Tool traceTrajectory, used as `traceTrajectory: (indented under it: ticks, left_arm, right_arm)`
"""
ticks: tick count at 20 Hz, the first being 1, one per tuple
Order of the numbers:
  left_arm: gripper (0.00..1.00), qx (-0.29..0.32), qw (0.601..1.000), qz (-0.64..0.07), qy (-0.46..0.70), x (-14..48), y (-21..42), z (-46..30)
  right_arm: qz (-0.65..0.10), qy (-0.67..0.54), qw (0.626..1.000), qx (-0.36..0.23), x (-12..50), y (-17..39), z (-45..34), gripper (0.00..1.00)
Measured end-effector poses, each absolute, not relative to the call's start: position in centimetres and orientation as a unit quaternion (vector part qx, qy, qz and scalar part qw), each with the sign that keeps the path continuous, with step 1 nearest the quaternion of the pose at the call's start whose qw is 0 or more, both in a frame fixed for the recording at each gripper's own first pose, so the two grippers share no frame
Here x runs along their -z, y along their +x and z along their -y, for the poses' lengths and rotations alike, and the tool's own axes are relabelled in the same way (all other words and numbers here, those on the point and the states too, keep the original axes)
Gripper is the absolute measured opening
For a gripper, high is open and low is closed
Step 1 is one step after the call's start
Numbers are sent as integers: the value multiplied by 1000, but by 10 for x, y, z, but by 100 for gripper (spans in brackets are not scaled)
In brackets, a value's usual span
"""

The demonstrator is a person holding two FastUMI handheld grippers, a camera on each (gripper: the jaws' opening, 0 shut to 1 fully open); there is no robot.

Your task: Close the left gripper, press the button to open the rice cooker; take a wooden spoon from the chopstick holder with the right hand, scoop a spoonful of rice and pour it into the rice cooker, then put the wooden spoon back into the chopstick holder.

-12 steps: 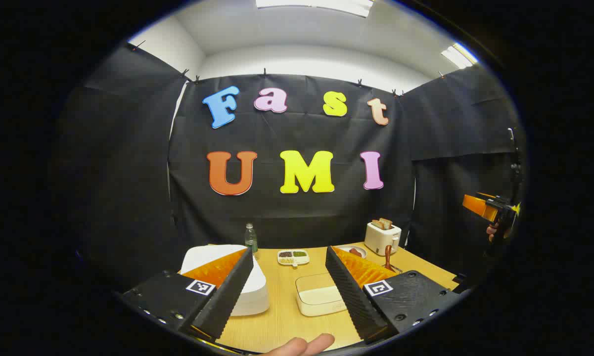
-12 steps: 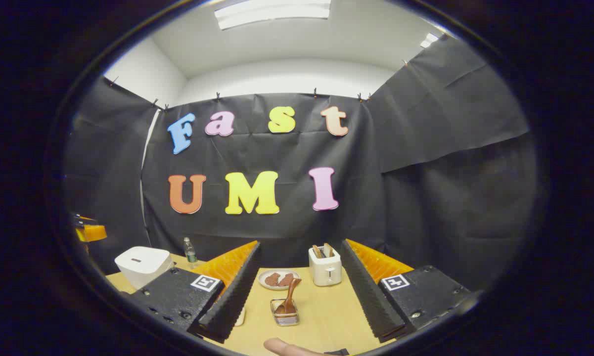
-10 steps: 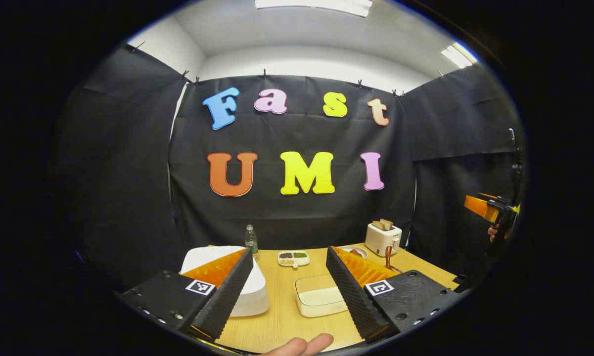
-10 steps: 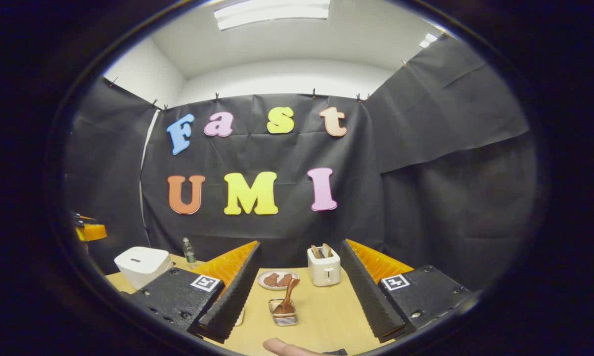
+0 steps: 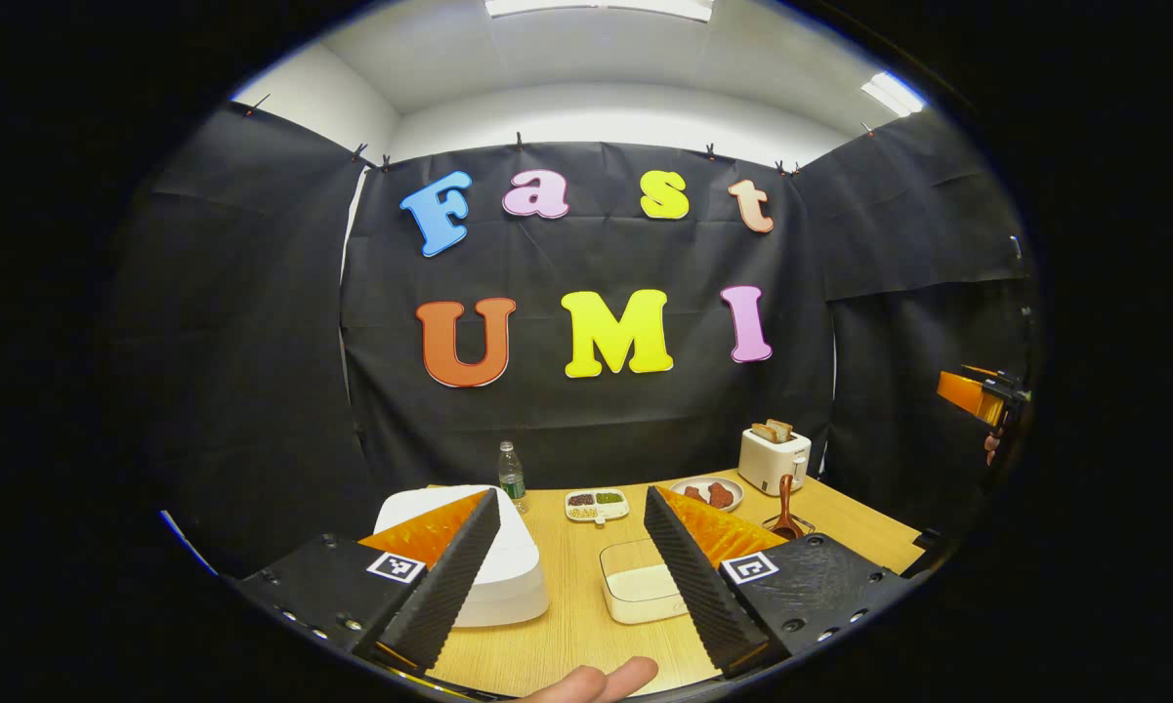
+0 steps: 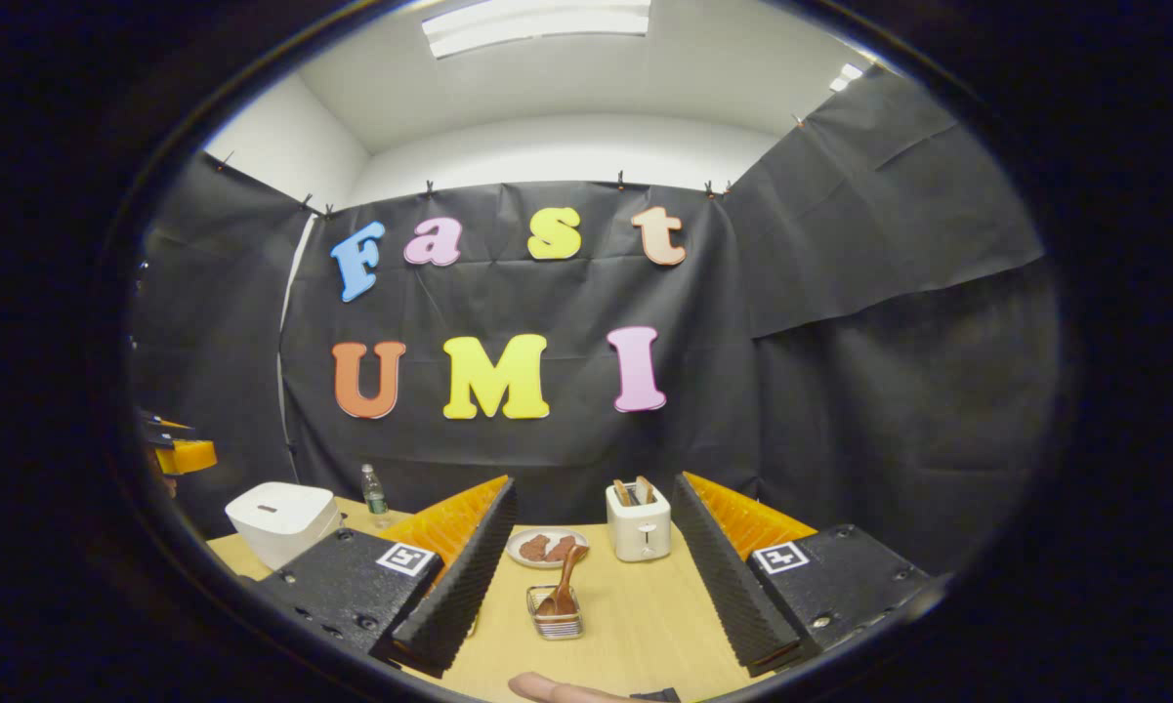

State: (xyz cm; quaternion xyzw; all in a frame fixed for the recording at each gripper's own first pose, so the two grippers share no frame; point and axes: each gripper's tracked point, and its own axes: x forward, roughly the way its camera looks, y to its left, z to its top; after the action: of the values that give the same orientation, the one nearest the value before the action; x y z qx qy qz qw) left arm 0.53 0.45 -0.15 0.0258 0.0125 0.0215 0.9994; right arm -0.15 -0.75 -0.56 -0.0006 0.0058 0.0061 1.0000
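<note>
Overhead, ceiling lights (image 6: 537, 18) (bright) above wooden table (image 6: 645, 605).

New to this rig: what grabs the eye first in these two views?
In the left gripper view, the white rice cooker, lid shut, sits behind the open left gripper, with a tub of rice between its fingers. In the right gripper view, the wooden spoon stands in the chopstick holder between the fingers of the open right gripper, the toaster behind.

left tongs (image 5: 571, 561): fingers spread, held level | right tongs (image 6: 591, 571): fingers spread, held level
</note>
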Motion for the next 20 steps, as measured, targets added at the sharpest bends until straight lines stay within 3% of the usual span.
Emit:
traceTrajectory:
  ticks: [16, 20]
  left_arm:
    - [95, -63, 998, -5, -4, 1, 18, -46]
    - [78, -71, 997, -10, -8, 6, 34, -61]
  right_arm:
    - [-15, 6, 1000, -18, 23, 6, 1, 100]
    - [-24, 12, 999, -23, 38, 13, 3, 98]
